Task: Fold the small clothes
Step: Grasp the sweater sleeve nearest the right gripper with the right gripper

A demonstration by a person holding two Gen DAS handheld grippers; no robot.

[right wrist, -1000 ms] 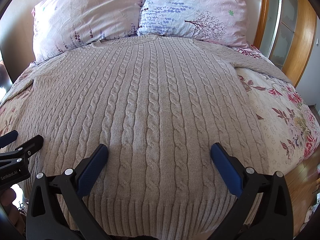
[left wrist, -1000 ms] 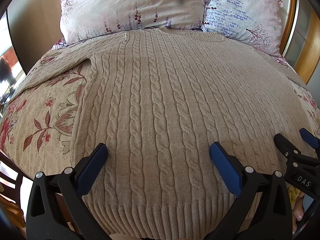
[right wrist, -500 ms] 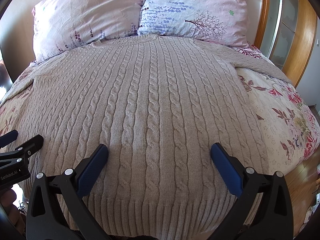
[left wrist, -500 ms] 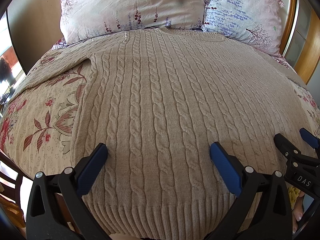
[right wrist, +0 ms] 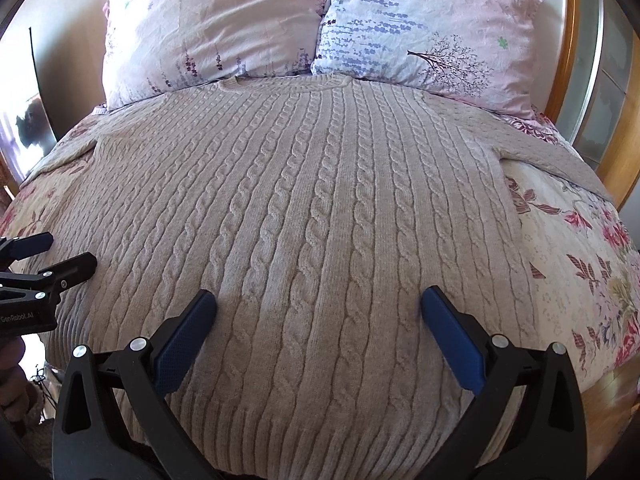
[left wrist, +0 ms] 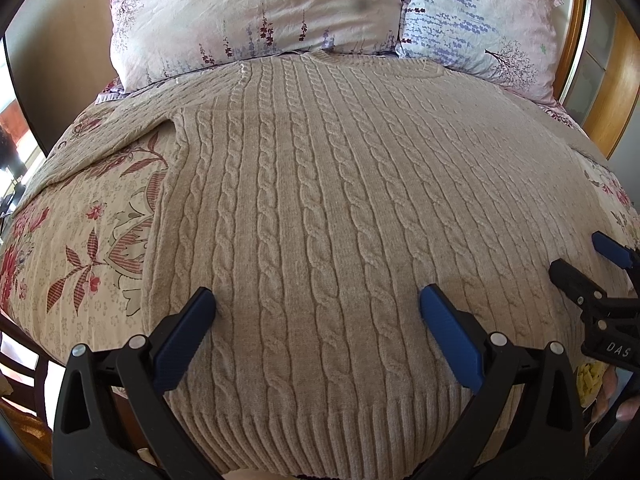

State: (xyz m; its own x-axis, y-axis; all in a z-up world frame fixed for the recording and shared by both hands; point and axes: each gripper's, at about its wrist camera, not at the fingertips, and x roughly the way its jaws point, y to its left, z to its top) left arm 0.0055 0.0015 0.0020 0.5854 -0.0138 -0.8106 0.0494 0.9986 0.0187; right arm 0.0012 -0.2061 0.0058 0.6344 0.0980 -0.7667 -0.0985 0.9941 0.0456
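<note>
Knit: beige cable-knit sweater point(left wrist: 320, 208) lies flat, front up, on the bed point(left wrist: 80, 216), neck toward the pillows, ribbed hem nearest both cameras.
Sweater, right view: same sweater point(right wrist: 320, 208) fills the middle of the frame; its collar sits just below the gap between the 2 pillows.
Sleeves: one sleeve point(left wrist: 120, 128) runs out toward the left edge of the bed in the left view; the other sleeve point(right wrist: 552, 148) runs out toward the right edge in the right view.
Bed cover: cream with red and pink flowers, showing on both sides of the sweater.
Pillows: pink pillow point(left wrist: 256, 12) and bluish-white pillow point(left wrist: 480, 20) lean against the headboard, touching the sweater's shoulders.
Left gripper point(left wrist: 316, 312): hovers over the lower part of the sweater near the hem; its 2 blue-padded fingers point(left wrist: 188, 332) stand wide apart with nothing between them but the knit below. Whether the tips touch the fabric, I cannot tell.
Left gripper, right view: seen at the left edge point(right wrist: 36, 256), over the sweater's side, fingers apart.
Right gripper point(right wrist: 318, 312): hovers over the lower sweater beside the left one; fingers point(right wrist: 452, 340) wide apart, holding nothing.
Right gripper, left view: seen at the right edge point(left wrist: 588, 256), fingers apart.
Frame: wooden bed frame point(right wrist: 624, 152) shows at the right.
</note>
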